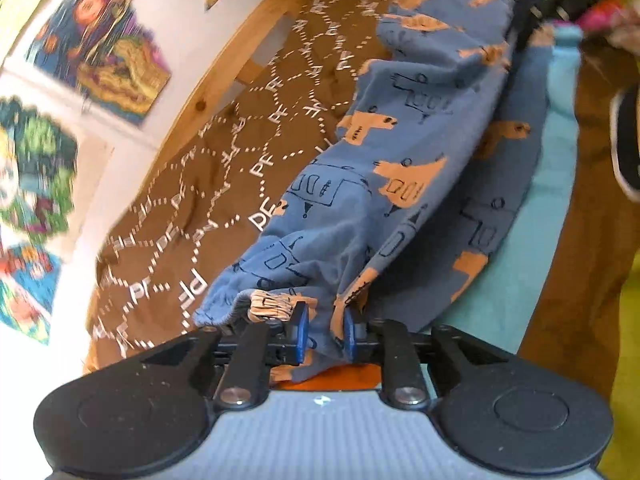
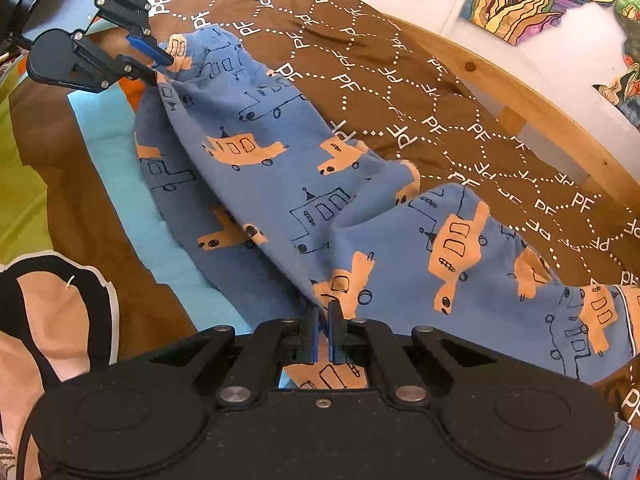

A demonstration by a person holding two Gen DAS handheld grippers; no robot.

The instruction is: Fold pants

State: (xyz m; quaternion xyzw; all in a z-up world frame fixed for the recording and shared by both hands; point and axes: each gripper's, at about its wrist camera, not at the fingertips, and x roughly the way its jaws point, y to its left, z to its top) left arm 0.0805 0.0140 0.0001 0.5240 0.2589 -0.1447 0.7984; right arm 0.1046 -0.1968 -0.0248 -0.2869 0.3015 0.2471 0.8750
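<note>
The blue pants (image 2: 280,176) with orange vehicle prints are stretched between my two grippers above the bed. In the left wrist view the pants (image 1: 384,184) run away from me. My left gripper (image 1: 326,332) is shut on the cuff end of a leg; it also shows in the right wrist view (image 2: 160,66) at the top left. My right gripper (image 2: 325,334) is shut on the pants at the other end, near the waist. A lower layer of the pants lies on the light blue stripe of the cover (image 2: 120,168).
The bed has a brown cover with white "PF" lettering (image 2: 400,92) and a wooden frame edge (image 2: 532,100). Colourful pictures hang on the white wall (image 1: 100,40). A person's leg and dark clothing (image 2: 48,312) are at the left.
</note>
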